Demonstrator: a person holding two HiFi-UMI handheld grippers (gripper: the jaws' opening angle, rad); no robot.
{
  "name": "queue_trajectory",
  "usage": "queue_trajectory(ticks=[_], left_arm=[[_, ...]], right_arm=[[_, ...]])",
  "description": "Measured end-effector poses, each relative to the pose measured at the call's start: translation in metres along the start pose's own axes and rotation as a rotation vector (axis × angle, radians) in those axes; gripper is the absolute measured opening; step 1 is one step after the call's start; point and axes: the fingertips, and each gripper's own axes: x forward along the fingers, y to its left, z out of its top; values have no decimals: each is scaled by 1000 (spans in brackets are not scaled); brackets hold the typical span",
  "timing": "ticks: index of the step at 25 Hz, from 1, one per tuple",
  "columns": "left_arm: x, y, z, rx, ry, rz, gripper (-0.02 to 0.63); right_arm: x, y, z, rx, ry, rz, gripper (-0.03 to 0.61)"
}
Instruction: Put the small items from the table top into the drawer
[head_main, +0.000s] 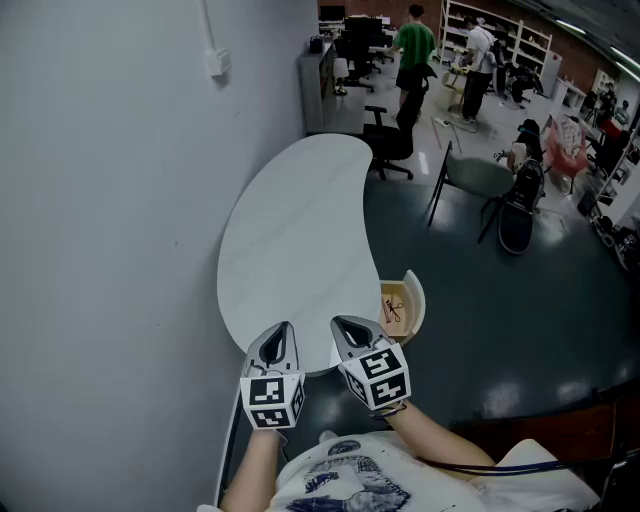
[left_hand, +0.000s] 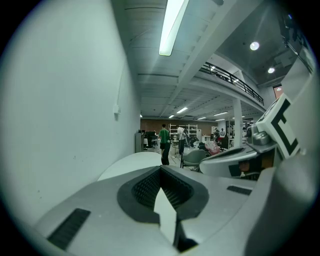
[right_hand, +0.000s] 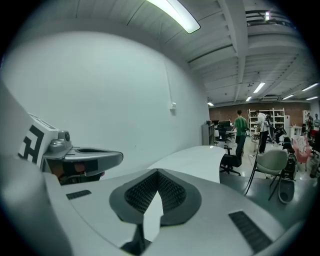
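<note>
— How did the claws stand?

— Both were closed. The left gripper (head_main: 284, 328) had its two grey jaws pressed tip to tip, the black ribbed pads meeting with nothing between them. The right gripper (head_main: 340, 323) was the same: shut and holding nothing. Neither could be seen to touch anything. They hung side by side over the near end of the table (head_main: 300, 215).

— What was the table like?

— It had a smooth, white, kidney-shaped top, and its left edge ran along a plain pale wall (head_main: 110, 200).

— And the small items?

— They lay in the drawer (head_main: 417, 300), which stood pulled out from the table's right edge, near its near end. Its front was white and rounded, its inside pale like wood. A thin dark item (head_main: 392, 308) lay on its floor, too small to name.
</note>
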Motion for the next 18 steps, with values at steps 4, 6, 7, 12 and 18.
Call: queue_trajectory(ticks=[4,6,7,12,18], left_arm=[[1,2,0,-5,-1,6,20],[1,3,0,-7,0,8,20],[0,3,-1,-7,0,9,20],[1,4,1,-4,1,12,20],[3,3,-3,-5,12,8,20]], right_arm=[[2,-1,3,-4,-5,4,20],[2,0,3,-6,-5,5,20],[2,0,3,-6,-4,5,20],[2,-3,5,1,-10,-5,20],[1,-5,2,8,-6,-9,20]])
